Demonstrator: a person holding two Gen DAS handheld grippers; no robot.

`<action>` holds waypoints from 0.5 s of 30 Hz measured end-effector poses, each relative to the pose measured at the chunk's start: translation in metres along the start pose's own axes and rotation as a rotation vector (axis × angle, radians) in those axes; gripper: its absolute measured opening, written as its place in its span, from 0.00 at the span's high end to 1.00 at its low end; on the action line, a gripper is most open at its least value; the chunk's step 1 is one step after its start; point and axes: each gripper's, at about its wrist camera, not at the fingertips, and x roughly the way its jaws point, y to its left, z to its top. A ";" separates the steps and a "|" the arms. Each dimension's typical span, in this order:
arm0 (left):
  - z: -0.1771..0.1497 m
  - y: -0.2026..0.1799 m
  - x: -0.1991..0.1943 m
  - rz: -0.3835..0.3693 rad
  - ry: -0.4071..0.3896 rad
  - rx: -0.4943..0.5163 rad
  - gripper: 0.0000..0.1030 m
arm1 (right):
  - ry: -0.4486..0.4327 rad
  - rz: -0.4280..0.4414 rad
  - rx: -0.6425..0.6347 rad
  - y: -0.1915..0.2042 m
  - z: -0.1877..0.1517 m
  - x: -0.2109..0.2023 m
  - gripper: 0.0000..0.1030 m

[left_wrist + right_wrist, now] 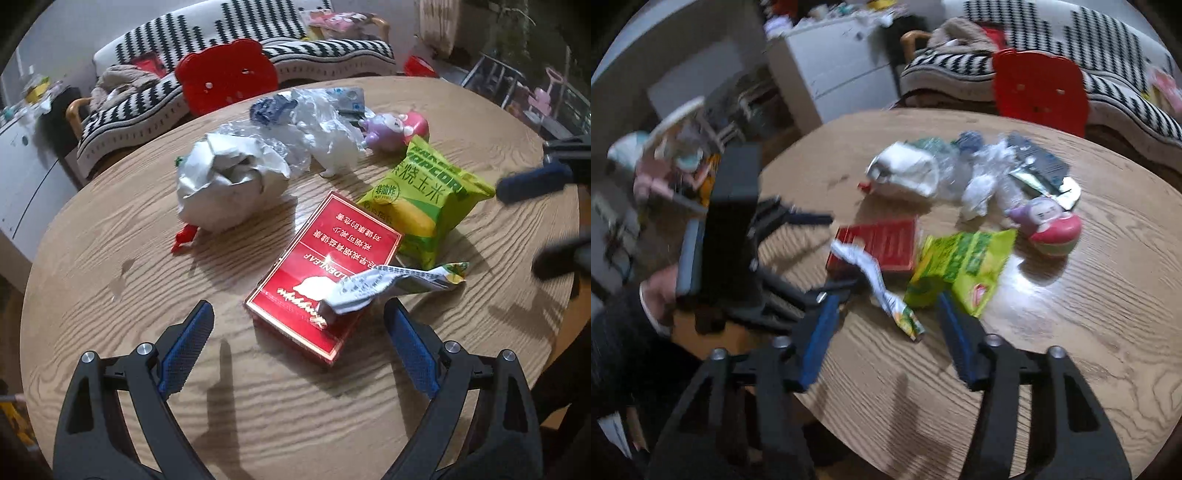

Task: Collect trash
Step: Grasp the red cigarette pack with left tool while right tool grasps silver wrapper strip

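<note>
- Nearest the lens in the left wrist view, our left tongs (299,321) stand wide and hold nothing, hovering low over the table (110,258) with the near end of the red cigarette box (325,273) between their fingers.
- Trash lies in a loose cluster mid-table: a twisted silver wrapper (384,286) rests partly on the box, the green popcorn bag (424,206) touches the box's far right side, and a crumpled foil bag (229,181) and clear plastic wrap (325,129) sit farther back.
- A purple and pink toy (391,129) lies beside the wrap; we judge it is not trash.
- Our right tongs (886,314) are likewise spread and empty, tilted down at the table, their fingers flanking the tail of the silver wrapper, with the green bag just beyond the right finger.
- In the right wrist view, which is motion-blurred, the left unit appears at left, gripped by a hand (657,295) at the table's near edge.
- We judge the step in hand to be picking a first piece, probably the wrapper.
- To do it well, we would lower the right tongs until both pads bracket the twisted middle, then close firmly, since thin foil slips and may drag the box along.
</note>
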 end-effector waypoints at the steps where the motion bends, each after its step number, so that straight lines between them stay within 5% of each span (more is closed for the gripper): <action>1: 0.001 0.000 0.005 -0.001 0.009 0.011 0.11 | 0.019 -0.006 -0.007 -0.001 -0.002 0.006 0.51; 11: 0.007 -0.008 0.008 -0.030 -0.031 0.058 0.13 | 0.094 -0.059 -0.038 -0.006 -0.011 0.046 0.72; 13: 0.007 -0.011 0.007 -0.036 -0.039 0.066 0.28 | 0.094 -0.065 -0.042 -0.008 -0.010 0.047 0.82; 15: 0.008 -0.010 0.006 -0.037 -0.031 0.050 0.33 | 0.088 -0.059 -0.027 -0.009 -0.011 0.044 0.91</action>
